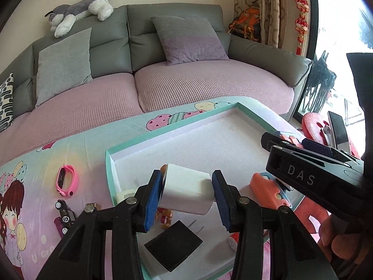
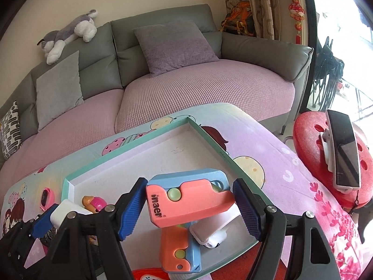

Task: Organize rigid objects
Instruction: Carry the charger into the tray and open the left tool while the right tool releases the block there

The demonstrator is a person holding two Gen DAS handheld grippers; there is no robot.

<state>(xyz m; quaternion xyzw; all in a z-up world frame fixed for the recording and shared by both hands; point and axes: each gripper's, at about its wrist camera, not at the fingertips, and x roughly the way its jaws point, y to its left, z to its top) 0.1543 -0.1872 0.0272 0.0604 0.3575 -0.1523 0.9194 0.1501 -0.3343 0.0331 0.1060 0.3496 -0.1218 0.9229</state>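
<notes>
A: Entry. What does my left gripper have?

B: A white block, pinched between the blue pads, tilted, held above the near left corner of the tray.

A: And my right gripper?

B: Jaws wide around the pink and blue toy gun. Left pad sits at its pink end; right pad stands just beside the barrel. Cannot tell whether the pads press on it.

A: Tray contents?

B: Black card flat near the front edge, small toy figure beside it, white clip-like piece under the gun by the right rim.

A: Outside the tray?

B: On the cartoon cloth, left of the tray: pink watch, toy car. Phone propped on a red stool off the right edge. Sofa behind.
</notes>
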